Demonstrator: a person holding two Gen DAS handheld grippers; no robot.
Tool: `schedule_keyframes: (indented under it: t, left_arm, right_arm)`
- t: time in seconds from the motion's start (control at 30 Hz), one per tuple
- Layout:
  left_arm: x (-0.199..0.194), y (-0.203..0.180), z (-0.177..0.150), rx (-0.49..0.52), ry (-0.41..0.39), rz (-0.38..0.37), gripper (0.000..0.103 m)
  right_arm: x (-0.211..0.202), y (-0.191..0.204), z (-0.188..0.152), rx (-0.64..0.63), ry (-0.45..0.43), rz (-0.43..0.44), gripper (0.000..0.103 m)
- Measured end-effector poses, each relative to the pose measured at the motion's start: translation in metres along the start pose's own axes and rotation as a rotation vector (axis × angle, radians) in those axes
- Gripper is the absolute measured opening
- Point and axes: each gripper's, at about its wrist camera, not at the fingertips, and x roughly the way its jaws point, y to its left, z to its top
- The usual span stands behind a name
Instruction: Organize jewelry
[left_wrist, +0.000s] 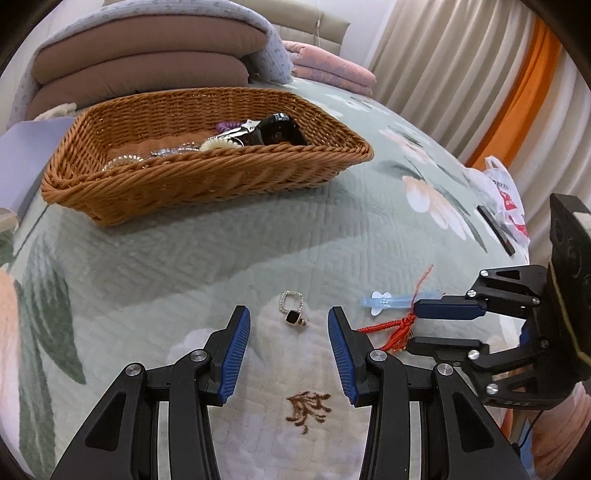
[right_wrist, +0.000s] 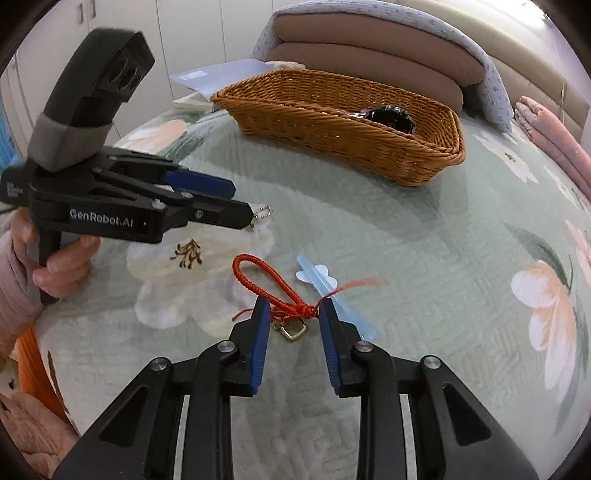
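Left wrist view: left gripper (left_wrist: 289, 326) hovers low over the quilted bedspread (left_wrist: 207, 258), jaws partly open, nothing gripped. A small ring (left_wrist: 292, 307) with a black stone lies on the bedspread in the gap just beyond its blue pads (left_wrist: 232, 354), touching neither. Right gripper (left_wrist: 424, 325) comes in from the right edge, jaws partly apart, straddling a red cord charm (left_wrist: 400, 326); whether the pads press on it cannot be told from here. A pale blue hair clip (left_wrist: 391, 303) lies just beside the cord.

Right wrist view: right gripper (right_wrist: 291, 308) jaws partly open, the red cord's knot between the fingertips, its gold clasp (right_wrist: 291, 330) lying on the bedspread between the fingers; pads look close to the cord, contact unclear. Hair clip (right_wrist: 325, 284) runs under the right finger.

Wicker basket (left_wrist: 207, 177) sits toward the far side of the bedspread, near the stacked pillows (left_wrist: 147, 62), holding a black watch (left_wrist: 277, 129), clear coil bands (left_wrist: 125, 160) and a purple tie. A plastic bag (left_wrist: 506, 199) lies at the right edge. A person's hand (right_wrist: 62, 262) holds the left gripper's handle.
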Motion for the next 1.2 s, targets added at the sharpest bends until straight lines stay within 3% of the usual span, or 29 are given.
schedule_keyframes:
  t: [0.17, 0.3, 0.4, 0.67, 0.87, 0.97, 1.13, 1.2]
  left_arm:
    - [0.002, 0.002, -0.001, -0.004, 0.003, -0.006, 0.045]
    - [0.005, -0.002, -0.002, 0.01, 0.009, 0.006, 0.045]
    - [0.005, -0.003, -0.003, 0.021, 0.008, 0.009, 0.045]
    - [0.007, -0.012, -0.009, 0.068, 0.004, 0.033, 0.045]
    - [0.016, -0.024, -0.005, 0.117, 0.014, 0.091, 0.045]
    - [0.025, -0.03, 0.0, 0.132, 0.024, 0.117, 0.045]
    - [0.033, -0.037, 0.002, 0.17, 0.031, 0.159, 0.045]
    - [0.034, -0.038, 0.002, 0.177, 0.03, 0.162, 0.044]
  right_arm:
    - [0.01, 0.001, 0.003, -0.014, 0.03, -0.018, 0.031]
    - [0.006, 0.005, 0.0, -0.01, 0.018, -0.03, 0.014]
    - [0.003, 0.003, -0.005, 0.013, 0.016, -0.047, 0.008]
    - [-0.017, -0.008, -0.025, 0.115, -0.03, -0.046, 0.007]
    - [-0.019, -0.004, -0.034, 0.147, -0.009, -0.059, 0.007]
    - [-0.019, -0.002, -0.035, 0.15, -0.008, -0.055, 0.009]
    - [-0.022, -0.002, -0.036, 0.145, -0.019, -0.043, 0.032]
    - [-0.02, 0.0, -0.034, 0.13, -0.016, -0.064, 0.032]
